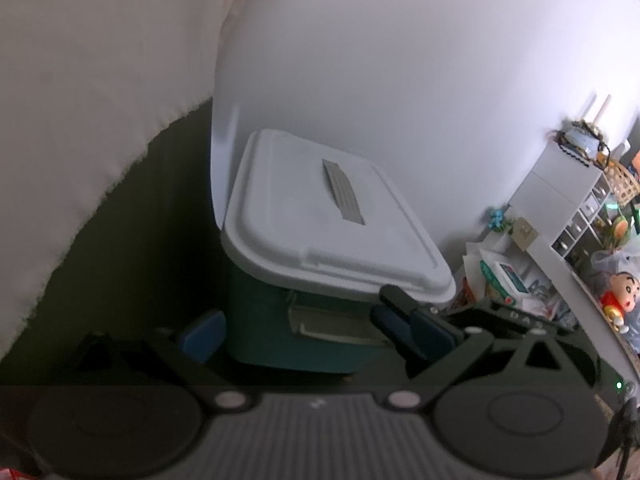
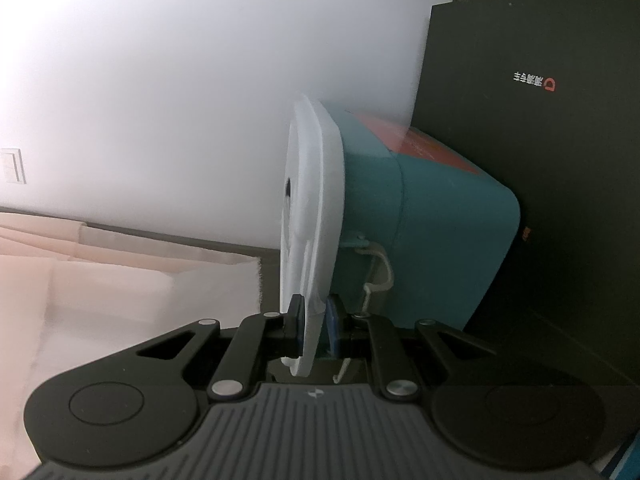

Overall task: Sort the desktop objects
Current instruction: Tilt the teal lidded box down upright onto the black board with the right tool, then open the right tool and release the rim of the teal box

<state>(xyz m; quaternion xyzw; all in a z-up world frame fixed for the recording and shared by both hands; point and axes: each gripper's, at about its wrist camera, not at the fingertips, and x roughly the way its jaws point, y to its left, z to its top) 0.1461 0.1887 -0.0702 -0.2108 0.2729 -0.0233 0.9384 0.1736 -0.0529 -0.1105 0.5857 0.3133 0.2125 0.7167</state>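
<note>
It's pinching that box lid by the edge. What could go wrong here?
The right gripper pinches only the thin rim of the white plastic lid, so it may slip free. The left gripper stands open, not gripping the teal plastic box, so lifting could drag or tip the box.

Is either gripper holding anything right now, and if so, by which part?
The right gripper is pinching the rim of the storage box's white lid. The left gripper stands open around the teal box, gripping nothing.

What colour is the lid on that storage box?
The lid is white, over a teal box. It shows best in the left wrist view.
</note>
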